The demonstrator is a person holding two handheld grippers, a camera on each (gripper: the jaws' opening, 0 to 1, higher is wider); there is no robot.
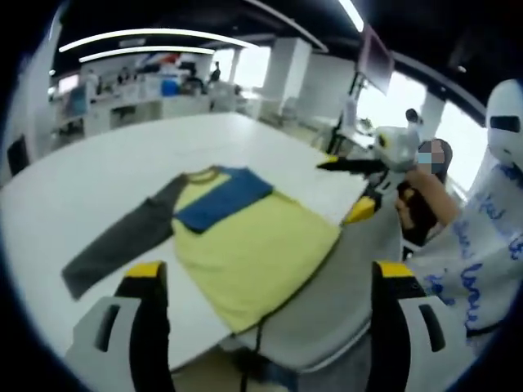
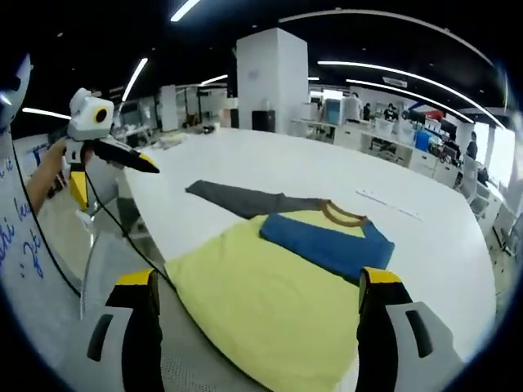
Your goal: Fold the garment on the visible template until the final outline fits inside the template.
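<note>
A long-sleeved shirt (image 1: 253,245) (image 2: 270,294) lies flat on the white table (image 1: 106,163) (image 2: 270,159), its hem at the near edge. The body is yellow. Its grey sleeve (image 1: 122,241) (image 2: 245,198) stretches straight out, and its blue sleeve (image 1: 221,200) (image 2: 323,241) is folded across the chest below the collar. My left gripper (image 1: 270,273) (image 2: 114,180) is open above the hem, holding nothing. My right gripper (image 2: 257,278) (image 1: 343,186) is open too, hovering off the table's edge beside the shirt, apart from the cloth. I cannot make out a template outline on the table.
A grey chair (image 1: 327,302) (image 2: 106,245) stands against the near table edge under the grippers. The person holding them, in a white coat with blue writing (image 1: 482,245), stands beside it. A black cable (image 2: 122,237) hangs from the left gripper. Desks and people fill the far room.
</note>
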